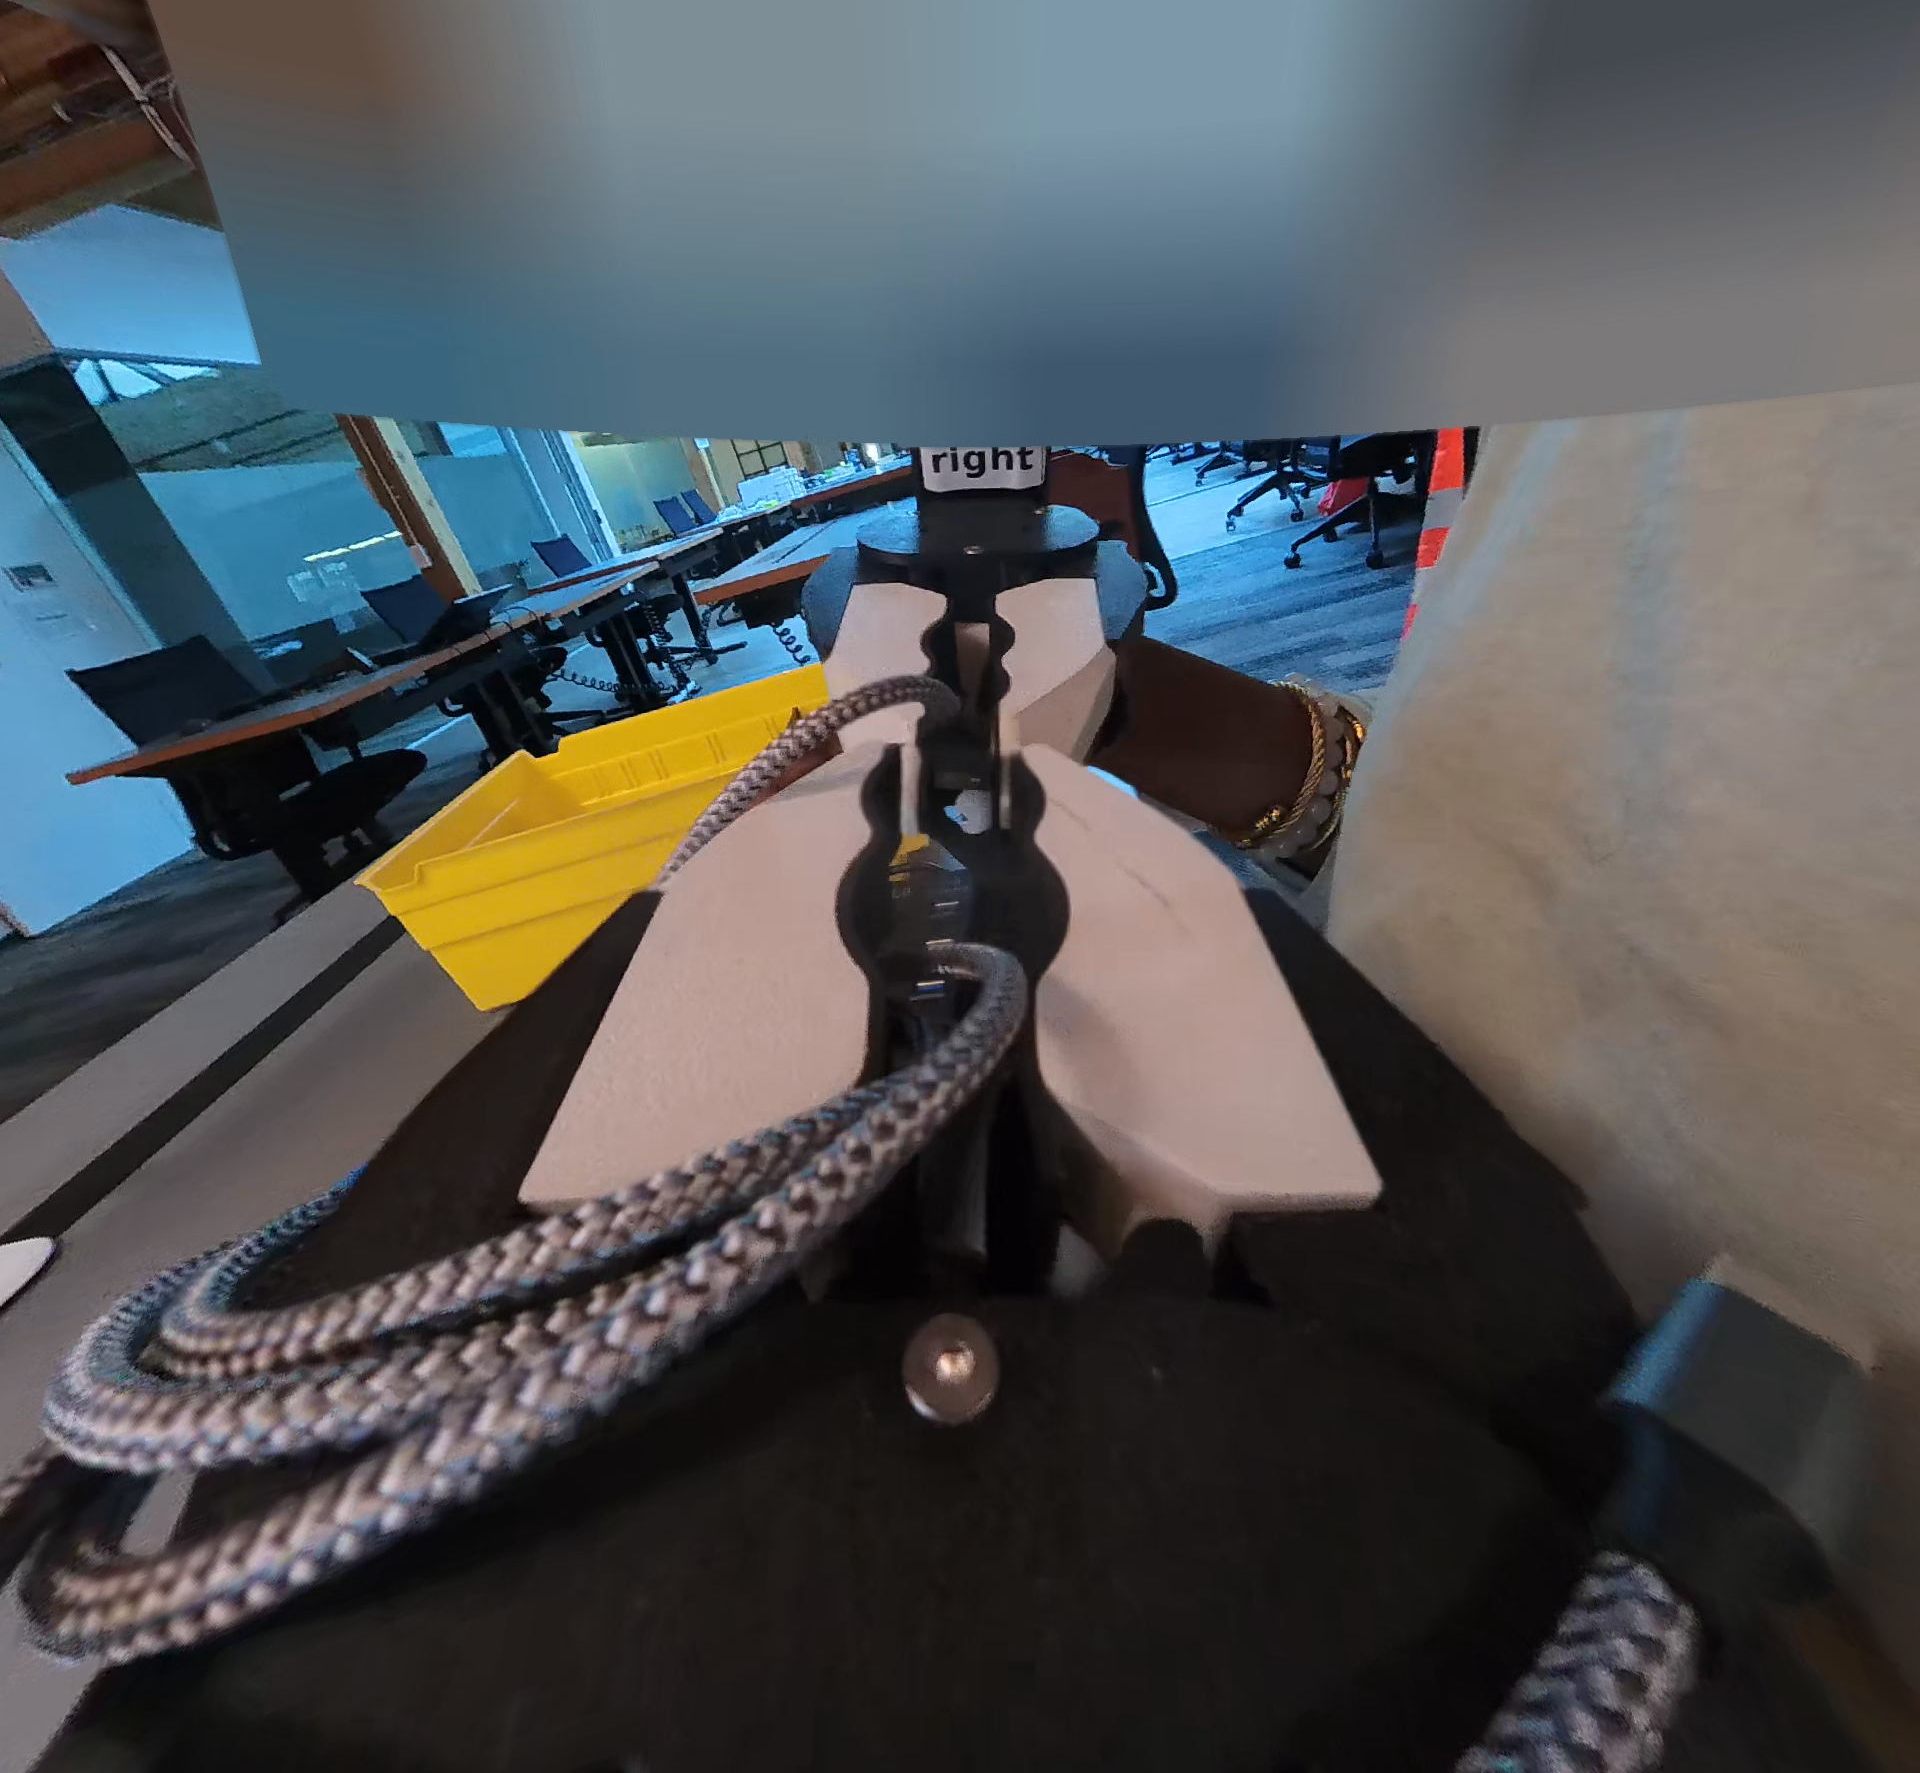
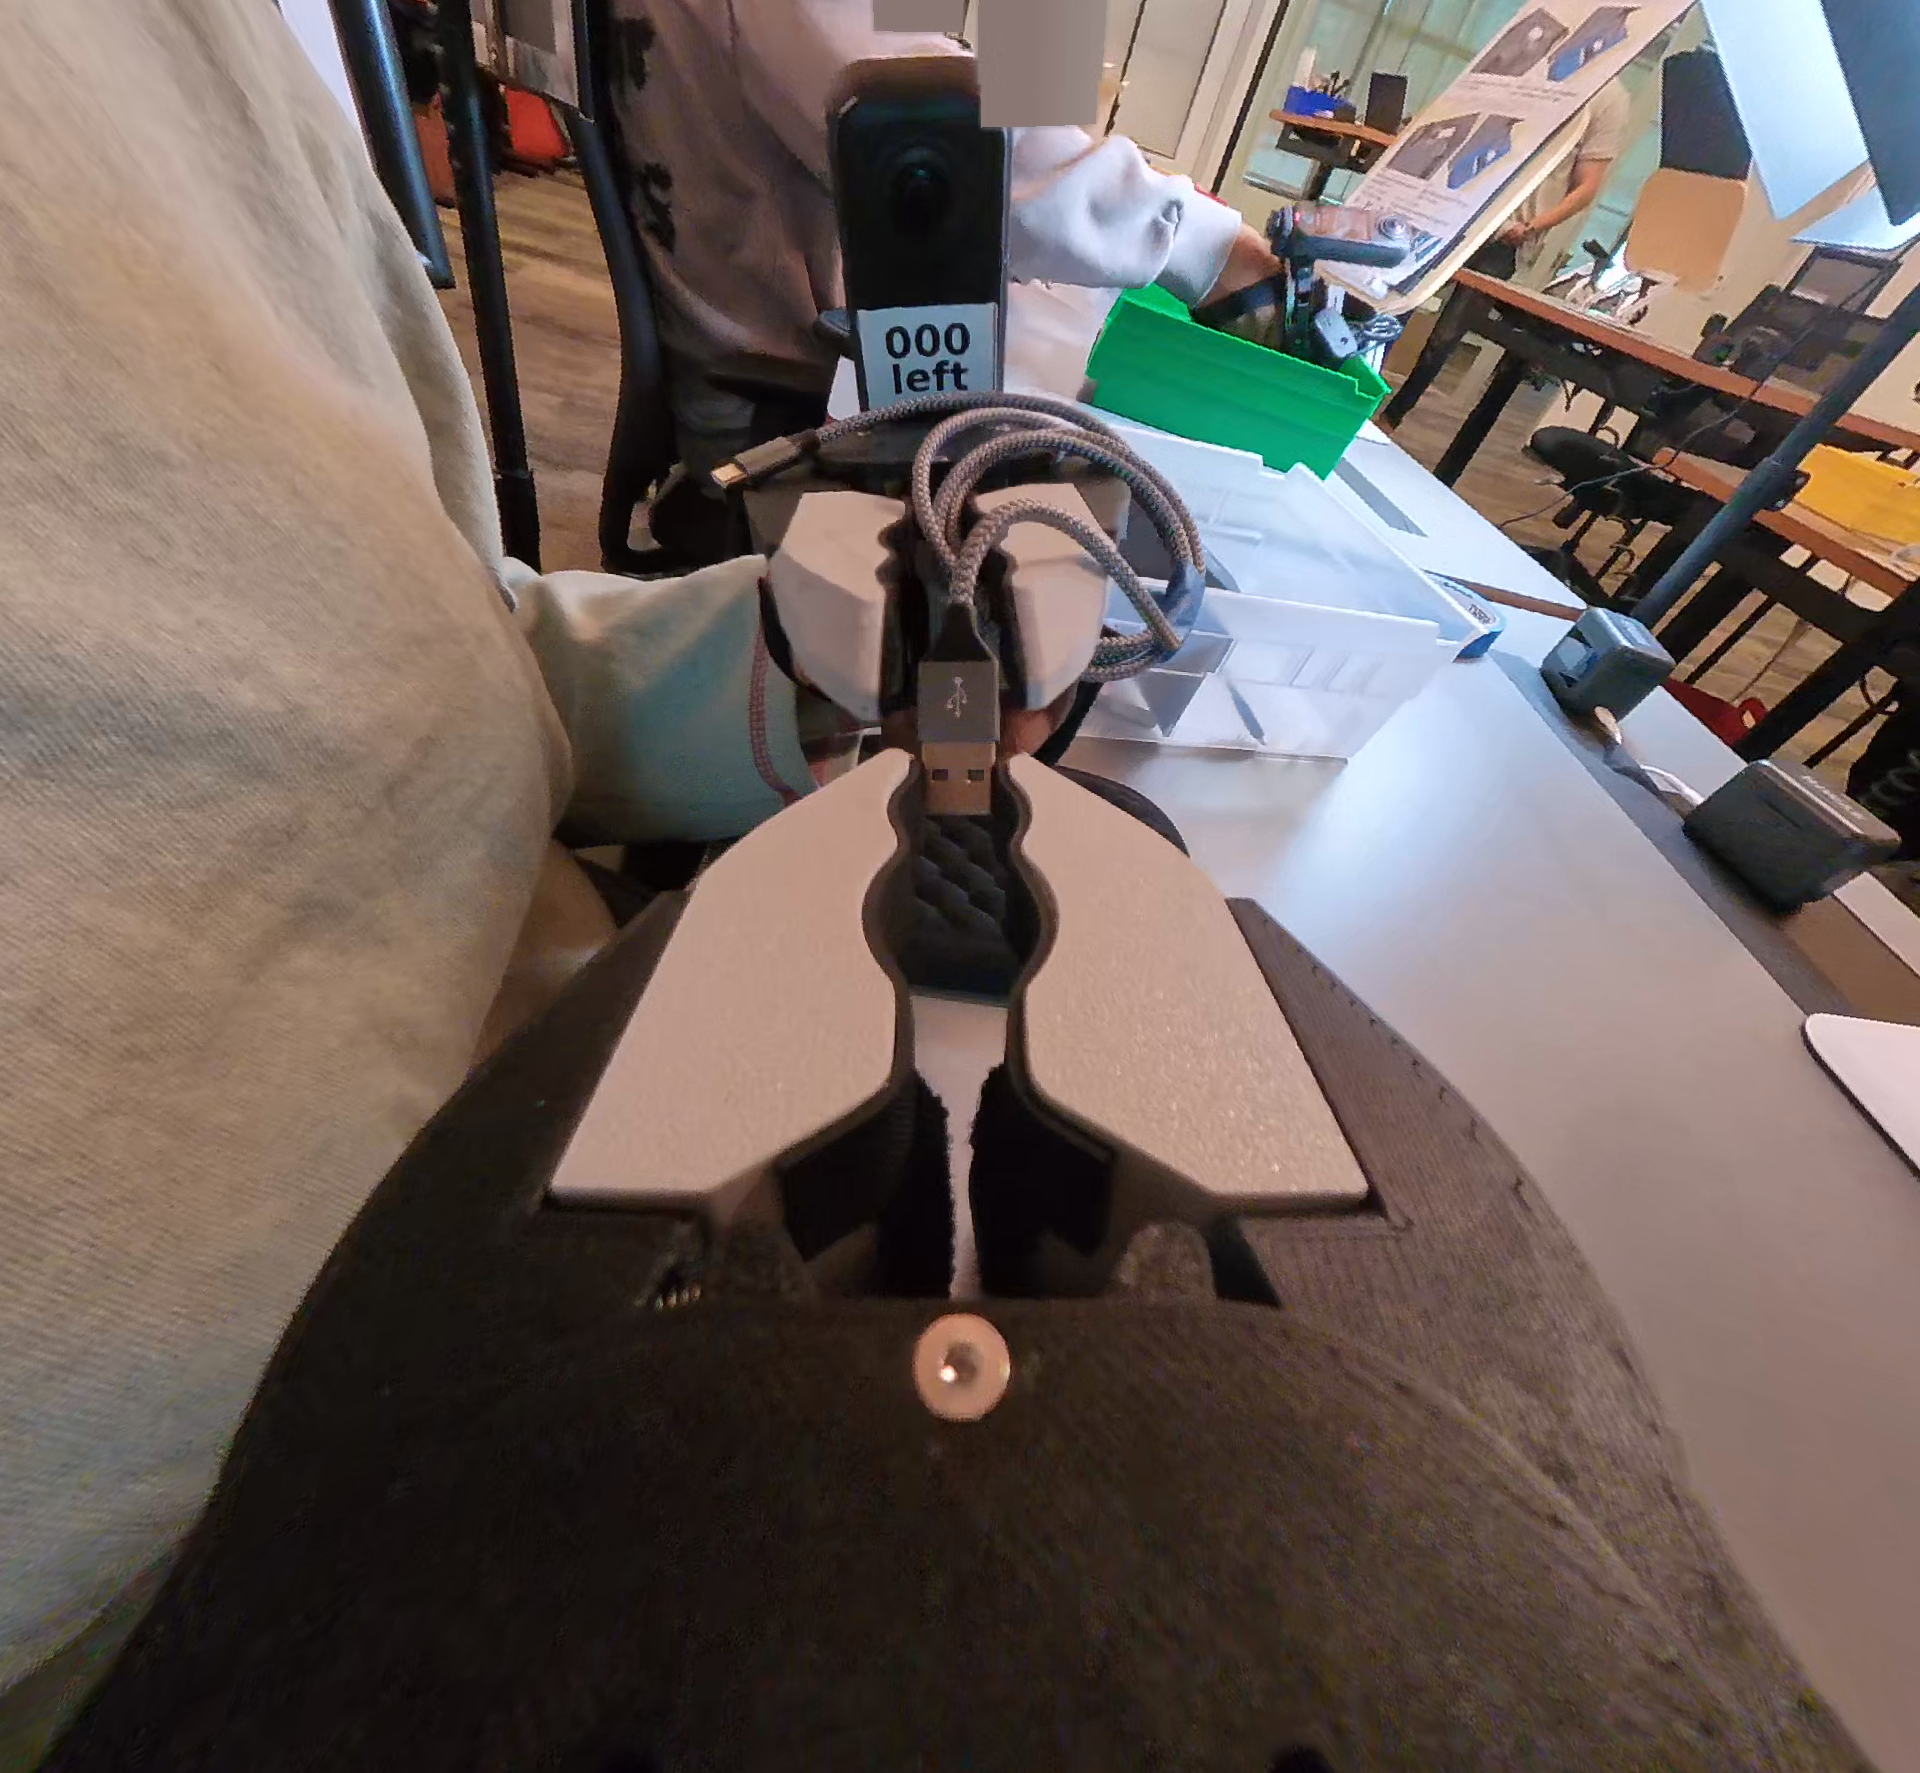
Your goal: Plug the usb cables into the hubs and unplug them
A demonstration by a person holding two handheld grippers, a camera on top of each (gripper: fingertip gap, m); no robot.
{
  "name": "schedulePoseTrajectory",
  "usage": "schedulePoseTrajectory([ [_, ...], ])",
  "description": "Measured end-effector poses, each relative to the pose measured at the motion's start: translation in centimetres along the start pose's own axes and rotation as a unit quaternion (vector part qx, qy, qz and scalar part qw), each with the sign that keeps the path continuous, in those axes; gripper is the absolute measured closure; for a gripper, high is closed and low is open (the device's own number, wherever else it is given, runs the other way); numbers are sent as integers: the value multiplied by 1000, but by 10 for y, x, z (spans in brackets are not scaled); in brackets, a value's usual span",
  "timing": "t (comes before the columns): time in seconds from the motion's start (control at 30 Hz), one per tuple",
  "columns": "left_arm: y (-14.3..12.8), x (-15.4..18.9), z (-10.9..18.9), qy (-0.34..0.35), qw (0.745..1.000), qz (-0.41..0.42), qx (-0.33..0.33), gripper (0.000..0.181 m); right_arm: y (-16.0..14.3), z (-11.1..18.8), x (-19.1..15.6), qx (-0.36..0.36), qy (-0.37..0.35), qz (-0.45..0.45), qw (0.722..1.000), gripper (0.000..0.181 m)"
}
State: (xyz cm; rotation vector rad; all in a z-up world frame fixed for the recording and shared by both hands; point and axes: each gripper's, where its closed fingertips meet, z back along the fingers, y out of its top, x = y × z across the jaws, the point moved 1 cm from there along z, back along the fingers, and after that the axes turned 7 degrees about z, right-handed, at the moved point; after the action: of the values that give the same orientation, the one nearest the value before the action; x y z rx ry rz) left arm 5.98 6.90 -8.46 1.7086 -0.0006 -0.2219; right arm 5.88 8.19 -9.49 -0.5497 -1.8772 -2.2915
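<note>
Open office all round, long desks and black rolling chairs [image 1: 1299,497] running off into the distance, and a pale grey table [image 2: 1507,996] under the action. Both tools are up off that table, nose to nose. The left gripper [image 2: 961,674] has its fingers clenched on the grey housing of the usb cable [image 2: 1039,518], braided loops spilling over its top and off to the side, and the metal plug [image 2: 958,778] juts forward out of its tips. That plug sits right at the mouth of the right gripper [image 2: 956,788], touching or all but touching the fingertips there. The right gripper is clamped on a dark hub [image 1: 935,902], which lies lengthwise between its fingers; a textured black face of it shows just behind the tips, ports visible from the other side. Whether the plug has entered a port, I cannot tell. Beyond the left gripper stands a white tray [image 2: 1299,674], a green bin [image 2: 1226,393] farther back. Behind the right gripper, a yellow bin [image 1: 540,850].
</note>
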Motion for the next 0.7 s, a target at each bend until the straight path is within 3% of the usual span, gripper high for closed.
schedulePoseTrajectory([
  [0.37, -1, 3, -2, -24, 999, 18, 17, 168, 0, -1, -5, -7, 14, 0, 1000, 169],
  [0.5, 2, 7, -3, -37, 998, 27, 34, 159, -3, -2, -8, -14, 29, -5, 999, 169],
  [0.7, -1, 11, -5, -51, 998, 15, 25, 167, -1, 0, -12, -4, 47, -13, 999, 169],
])
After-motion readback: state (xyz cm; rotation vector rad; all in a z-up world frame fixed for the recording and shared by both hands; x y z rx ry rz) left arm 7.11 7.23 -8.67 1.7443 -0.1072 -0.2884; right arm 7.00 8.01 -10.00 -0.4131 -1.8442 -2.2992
